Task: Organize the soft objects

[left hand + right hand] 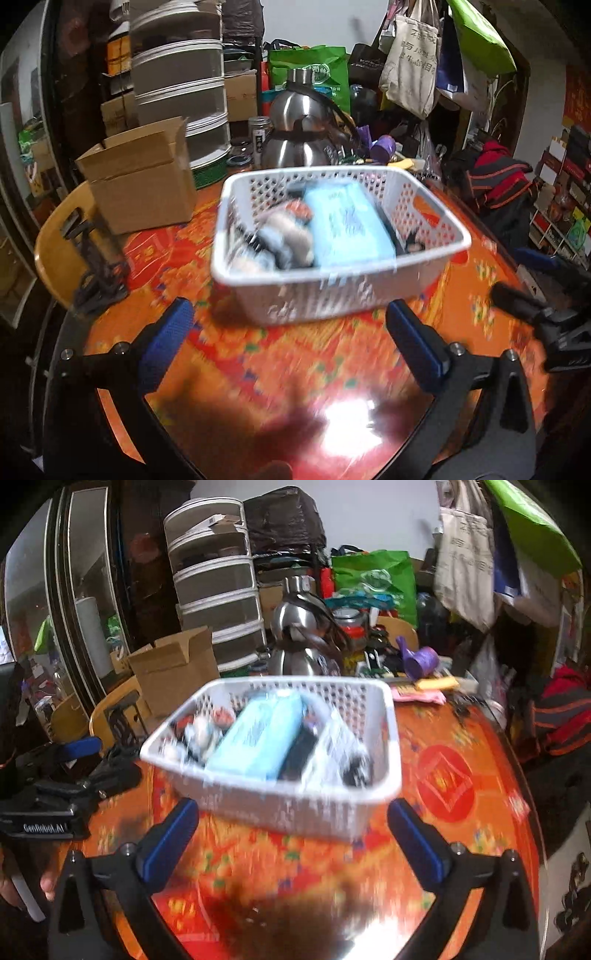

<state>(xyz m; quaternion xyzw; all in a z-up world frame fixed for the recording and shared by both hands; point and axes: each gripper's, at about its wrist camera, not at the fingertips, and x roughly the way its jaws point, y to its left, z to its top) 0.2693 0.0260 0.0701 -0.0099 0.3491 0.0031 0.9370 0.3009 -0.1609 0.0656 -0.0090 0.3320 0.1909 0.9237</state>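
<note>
White perforated plastic basket (343,291) sits at centre frame on the orange patterned tabletop (295,354), near both tools so soft things drop in easily. It holds a pale blue soft pack (351,229) flanked by blurred plush-like items (280,236) and dark pieces. Left gripper (291,347) and right gripper (291,834) hover low in frame, jaws spread, holding nothing. Upper left, a cardboard box (147,177) stands open.

Motion blur smears the basket (332,295) and its contents beyond identifying.
</note>
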